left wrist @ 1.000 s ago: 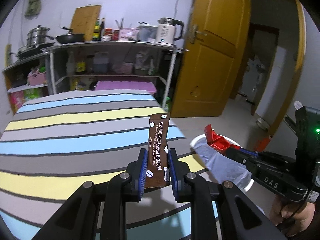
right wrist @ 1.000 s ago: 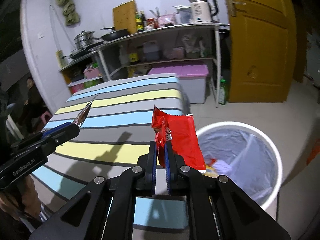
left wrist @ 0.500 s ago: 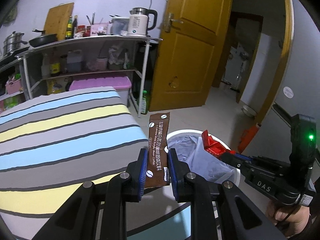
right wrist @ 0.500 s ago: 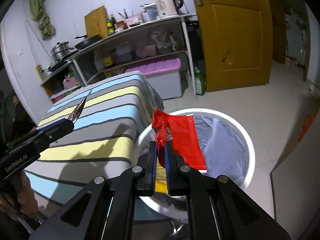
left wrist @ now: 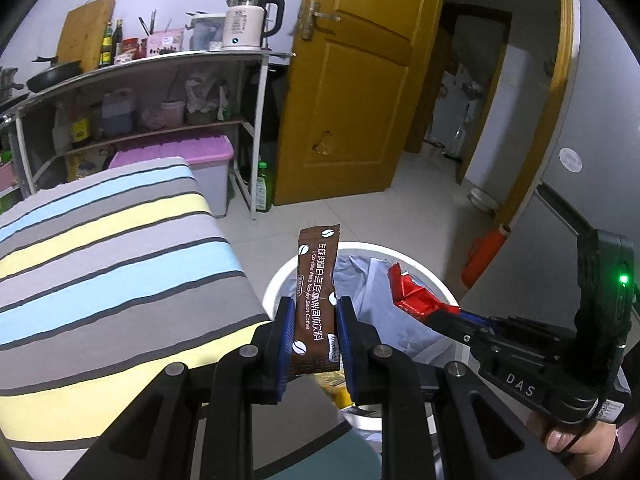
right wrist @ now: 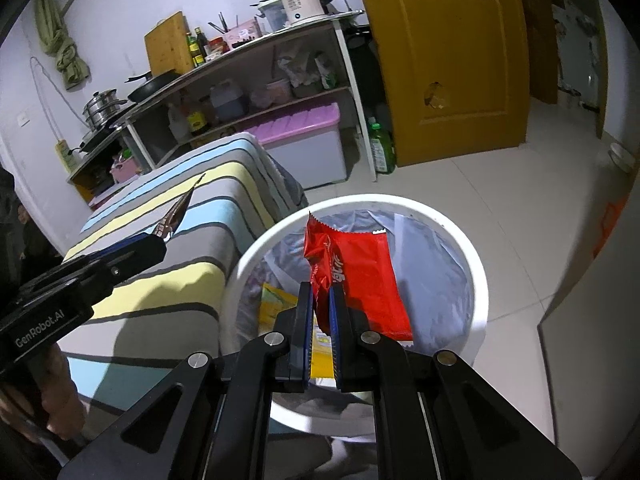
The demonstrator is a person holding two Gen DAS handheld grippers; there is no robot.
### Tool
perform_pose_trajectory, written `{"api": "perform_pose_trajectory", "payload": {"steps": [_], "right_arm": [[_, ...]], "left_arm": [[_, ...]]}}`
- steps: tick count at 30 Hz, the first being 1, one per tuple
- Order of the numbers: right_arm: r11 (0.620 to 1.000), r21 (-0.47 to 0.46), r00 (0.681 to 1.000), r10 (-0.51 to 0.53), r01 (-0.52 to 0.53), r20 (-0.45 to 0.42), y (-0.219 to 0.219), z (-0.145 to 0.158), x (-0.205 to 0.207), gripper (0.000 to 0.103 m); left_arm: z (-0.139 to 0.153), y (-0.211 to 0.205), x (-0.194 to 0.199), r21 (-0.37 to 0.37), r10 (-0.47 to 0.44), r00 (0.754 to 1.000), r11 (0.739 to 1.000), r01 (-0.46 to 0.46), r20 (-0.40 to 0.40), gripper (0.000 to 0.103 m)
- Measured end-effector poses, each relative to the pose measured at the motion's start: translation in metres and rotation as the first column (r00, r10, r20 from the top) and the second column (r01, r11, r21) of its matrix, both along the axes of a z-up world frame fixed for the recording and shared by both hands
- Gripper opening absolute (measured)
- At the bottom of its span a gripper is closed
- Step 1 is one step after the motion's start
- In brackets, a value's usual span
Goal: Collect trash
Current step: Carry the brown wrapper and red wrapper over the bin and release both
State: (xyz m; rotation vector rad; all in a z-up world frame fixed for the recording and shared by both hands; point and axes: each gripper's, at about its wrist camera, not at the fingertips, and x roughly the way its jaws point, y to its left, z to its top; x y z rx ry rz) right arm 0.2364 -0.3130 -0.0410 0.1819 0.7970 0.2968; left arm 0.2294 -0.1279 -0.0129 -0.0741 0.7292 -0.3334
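My left gripper (left wrist: 315,312) is shut on a brown coffee sachet (left wrist: 316,292), held upright just over the near rim of a white trash bin (left wrist: 276,284). My right gripper (right wrist: 321,300) is shut on a red snack wrapper (right wrist: 356,276) and holds it above the bin's opening (right wrist: 476,280). The bin has a grey liner, with a yellow packet (right wrist: 276,300) inside. The right gripper and red wrapper (left wrist: 412,296) also show in the left wrist view. The left gripper with the sachet (right wrist: 180,208) shows in the right wrist view.
A table with a striped cloth (left wrist: 100,264) stands left of the bin. Behind it are a metal shelf rack (left wrist: 160,80) with a kettle, pans and bottles, a purple-lidded box (left wrist: 180,156), a green bottle (left wrist: 262,192) and a yellow door (left wrist: 352,92). Tiled floor lies beyond the bin.
Both grippers have moved right, off the striped table and over the trash bin, each still holding its wrapper. The bin now fills more of both views.
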Motion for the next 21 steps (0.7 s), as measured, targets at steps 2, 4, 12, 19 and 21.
{"api": "perform_pose_trajectory", "payload": {"steps": [2,4,12,19,21], "right_arm": [[1.000,0.001,1.000,-0.005,0.005,-0.009,-0.003,-0.003,0.000,0.009],[1.000,-0.003,1.000,-0.011,0.011,-0.014,-0.005,-0.004,0.000,0.009],[1.000,-0.013,1.000,-0.013,0.013,0.005,-0.004,0.001,-0.003,0.019],[0.999,-0.031,0.999,-0.016,0.017,0.029,-0.002,0.011,-0.016,0.019],[0.999,-0.037,0.999,-0.015,0.017,0.040,0.001,0.017,-0.023,0.019]], "left_arm": [[-0.003,-0.005,0.002,-0.001,-0.012,1.000,1.000,0.012,-0.006,0.022],[-0.005,-0.008,0.006,-0.006,-0.025,1.000,1.000,0.025,-0.016,0.022],[-0.014,-0.010,0.011,-0.021,-0.045,0.998,0.999,0.045,-0.044,0.022],[-0.006,-0.001,-0.001,-0.041,-0.034,0.999,0.999,0.033,-0.024,0.025],[-0.002,0.002,-0.008,-0.043,-0.026,1.000,0.999,0.026,-0.012,0.025]]}}
